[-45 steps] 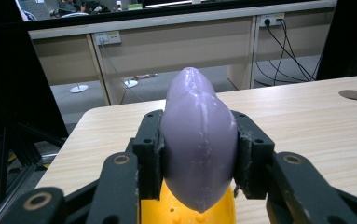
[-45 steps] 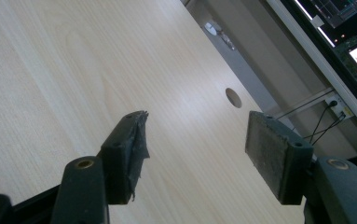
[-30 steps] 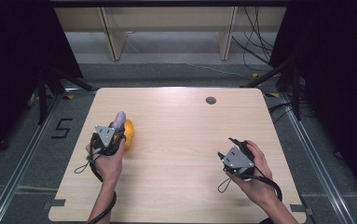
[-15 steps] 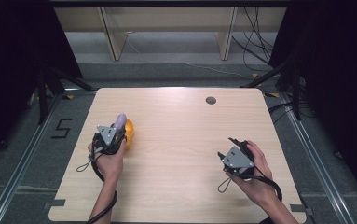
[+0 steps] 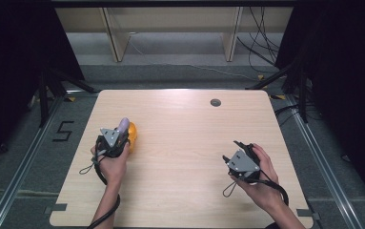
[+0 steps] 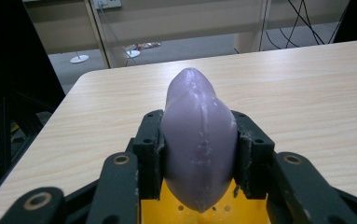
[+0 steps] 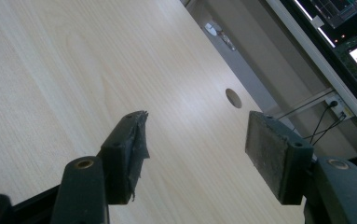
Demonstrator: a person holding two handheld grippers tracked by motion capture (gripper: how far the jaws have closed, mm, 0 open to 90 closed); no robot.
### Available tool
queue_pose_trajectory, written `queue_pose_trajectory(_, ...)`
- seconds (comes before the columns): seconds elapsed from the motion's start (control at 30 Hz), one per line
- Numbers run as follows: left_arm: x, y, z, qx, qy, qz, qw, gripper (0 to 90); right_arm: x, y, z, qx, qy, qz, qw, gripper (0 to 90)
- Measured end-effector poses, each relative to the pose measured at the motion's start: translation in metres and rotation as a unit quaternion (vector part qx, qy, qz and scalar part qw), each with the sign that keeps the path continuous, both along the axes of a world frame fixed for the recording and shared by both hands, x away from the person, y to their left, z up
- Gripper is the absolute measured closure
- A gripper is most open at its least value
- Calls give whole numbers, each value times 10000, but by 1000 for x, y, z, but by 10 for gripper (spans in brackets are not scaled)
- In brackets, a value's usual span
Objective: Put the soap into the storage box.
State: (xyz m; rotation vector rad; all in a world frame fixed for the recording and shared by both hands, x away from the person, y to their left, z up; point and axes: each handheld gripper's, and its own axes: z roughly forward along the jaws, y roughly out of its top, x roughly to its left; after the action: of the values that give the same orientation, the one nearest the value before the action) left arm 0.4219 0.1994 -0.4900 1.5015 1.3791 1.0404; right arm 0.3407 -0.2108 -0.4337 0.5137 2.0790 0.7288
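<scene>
Lilac and smooth, the egg-shaped piece (image 6: pixel 198 140) sits clamped between our left gripper's (image 6: pixel 198 154) two black jaws in the left gripper view, a pad pressed flat against each flank; its pointed end rises toward the top of the frame, a faint seam runs down its middle, and its lower tip meets a yellow part (image 6: pixel 199 212) with small holes at the bottom edge of the picture; whether the two are joined we cannot tell. From the high view we see the same lilac piece (image 5: pixel 123 125) at centre left of the frame, poking out past the left gripper (image 5: pixel 116 138), with an orange-yellow rounded thing (image 5: pixel 132 136) just beside it on its right; our left hand (image 5: pixel 111 160) wraps the gripper's body, the forearm coming in from the bottom edge. Beneath all this lies the pale wooden table (image 5: pixel 180 143), with a round cable hole (image 5: pixel 215 102) near its upper edge.

Our right gripper (image 5: pixel 232 162) rests at lower right of the high view, well apart from the left one, held in our right hand (image 5: pixel 261 179) with a cable looping below it; in the right gripper view its jaws (image 7: pixel 195 144) stand apart with nothing but bare tabletop between them; the pad (image 7: pixel 139 140) on the left looks frayed at its edge, and the cable hole (image 7: pixel 233 98) shows beyond, right of centre.
</scene>
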Motion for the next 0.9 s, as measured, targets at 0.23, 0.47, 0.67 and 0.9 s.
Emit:
queue_pose_trajectory(0.23,2,0,-3,-25,75,33,10000,587,0,0,0,0,-2,-2,10000,390)
queue_pose_trajectory(0.47,4,1,-5,50,206,22,9998,586,0,0,0,-3,3,0,10000,390)
queue_pose_trajectory(0.67,5,1,-6,27,227,23,9997,586,0,0,0,-1,2,6,10000,390)
queue_pose_trajectory(0.9,7,1,-8,24,307,1,9995,586,0,0,0,5,8,5,10000,390)
